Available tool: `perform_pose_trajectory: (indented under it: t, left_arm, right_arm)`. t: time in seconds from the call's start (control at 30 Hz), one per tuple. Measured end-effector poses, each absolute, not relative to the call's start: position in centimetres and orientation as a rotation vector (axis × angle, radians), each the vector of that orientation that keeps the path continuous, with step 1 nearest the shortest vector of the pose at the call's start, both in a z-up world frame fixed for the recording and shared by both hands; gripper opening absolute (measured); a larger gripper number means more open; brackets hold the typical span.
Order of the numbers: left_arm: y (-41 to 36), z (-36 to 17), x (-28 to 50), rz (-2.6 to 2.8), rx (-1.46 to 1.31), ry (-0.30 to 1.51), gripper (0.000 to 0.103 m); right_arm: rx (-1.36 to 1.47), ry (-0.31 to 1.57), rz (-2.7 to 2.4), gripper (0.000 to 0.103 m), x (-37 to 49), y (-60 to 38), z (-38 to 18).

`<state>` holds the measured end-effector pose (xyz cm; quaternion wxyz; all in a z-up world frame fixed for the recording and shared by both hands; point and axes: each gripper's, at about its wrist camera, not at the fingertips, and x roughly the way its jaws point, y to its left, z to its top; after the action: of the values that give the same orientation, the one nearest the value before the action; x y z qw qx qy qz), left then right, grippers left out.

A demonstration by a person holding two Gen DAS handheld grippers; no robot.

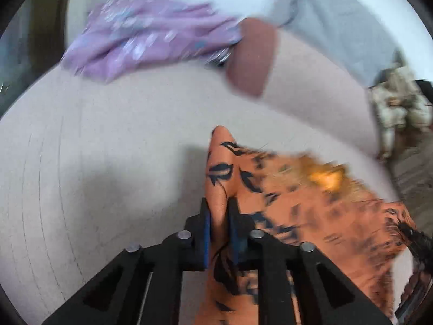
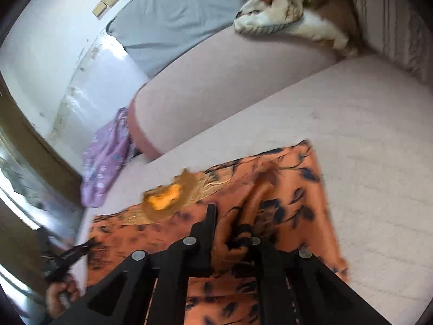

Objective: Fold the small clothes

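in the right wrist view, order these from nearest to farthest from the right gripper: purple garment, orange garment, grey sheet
1. orange garment: pinched in the right gripper.
2. purple garment: off to the left, at the cushion's end.
3. grey sheet: top of view, behind the cushion.

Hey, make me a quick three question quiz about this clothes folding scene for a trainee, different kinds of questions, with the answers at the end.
1. True or false: the left gripper is shut on a fold of the orange patterned garment.
2. Which garment lies bunched at the far end of the sofa seat? A) lilac garment B) green towel C) white sock
3. Fill in: the right gripper is pinching the ______ garment.

Key: 1 true. 2 A, the lilac garment. 3 orange.
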<state>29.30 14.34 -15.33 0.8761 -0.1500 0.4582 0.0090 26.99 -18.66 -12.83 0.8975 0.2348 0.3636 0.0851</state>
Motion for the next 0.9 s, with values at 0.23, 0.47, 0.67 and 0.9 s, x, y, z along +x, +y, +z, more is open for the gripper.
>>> perform_pose_trajectory:
  t: [0.23,0.47,0.67,0.9]
  left_arm:
    - [17.5,-15.1,27.6,0.092,-0.390,0.939,0.044]
    - [15.3,-11.8,23.6,-0.025,-0.401,0.845,0.066]
    - [10.8,-16.3,24.1,0.048,-0.108,1.043,0.074]
    - [12.8,-12.4,19.7,0.072,-0.207,1.013,0.074]
  right_arm:
    - [0.493,0.873,0.104,0.066,25.8,-20.3,-16.2]
    - [0.538,0.771,0.273,0.075,24.8,-18.8,-12.5]
    - [0.734,0.947,0.320,0.067,26.5,-19.0,-18.7]
    - [0.532,0.917,0.287,0.076,21.5,-19.1,-13.4]
